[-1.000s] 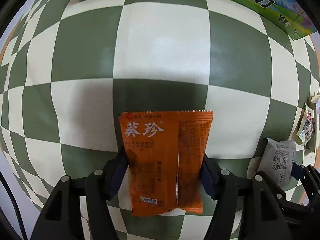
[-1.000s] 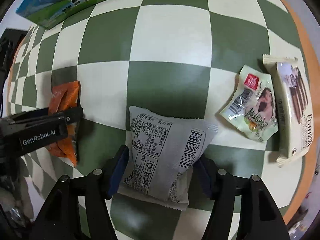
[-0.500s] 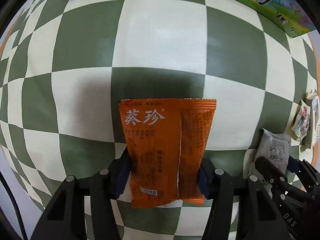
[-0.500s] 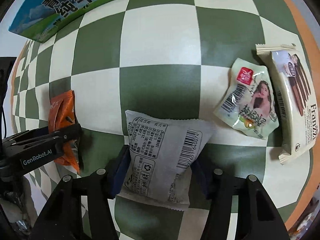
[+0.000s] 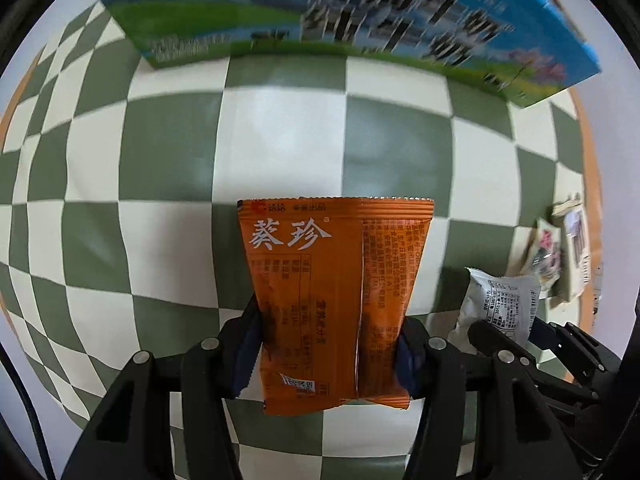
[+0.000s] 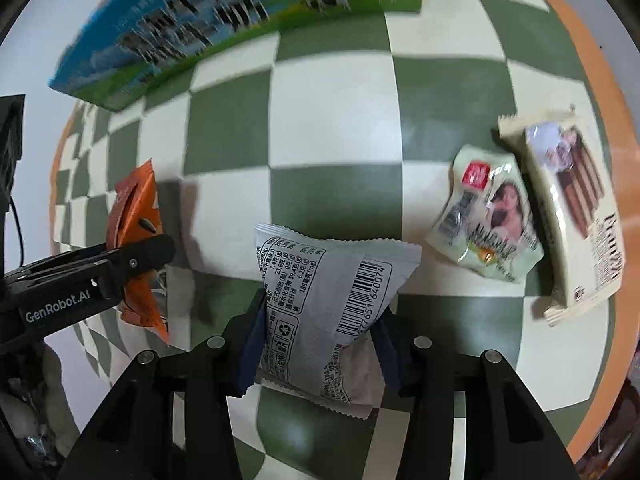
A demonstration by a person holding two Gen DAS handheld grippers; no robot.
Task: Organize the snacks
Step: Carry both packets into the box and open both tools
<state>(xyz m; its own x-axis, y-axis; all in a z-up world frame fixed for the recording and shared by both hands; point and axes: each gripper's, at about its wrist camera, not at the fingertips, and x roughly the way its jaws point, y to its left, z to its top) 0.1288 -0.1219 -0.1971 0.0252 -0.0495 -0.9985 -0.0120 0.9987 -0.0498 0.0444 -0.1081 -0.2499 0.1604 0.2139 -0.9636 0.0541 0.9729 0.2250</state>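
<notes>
Two close downward wrist views, shared checkered tablecloth [image 5: 280, 152].

My green-and-cream checkered tablecloth [image 5: 280, 140] carries an orange border [image 6: 592, 52]; a blue-and-green printed carton [image 5: 280, 12] stands on its far edge.

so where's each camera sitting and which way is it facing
Left wrist: on the left gripper, looking down its fingers at the checked cloth and milk carton; the fingers pinch an orange packet, and the right gripper shows at lower right.
Right wrist: on the right gripper, facing down and a little forward; its fingers squeeze a grey packet, with the left gripper at the left edge.
Shared: both packets, carton, cloth, and two loose snacks.
</notes>
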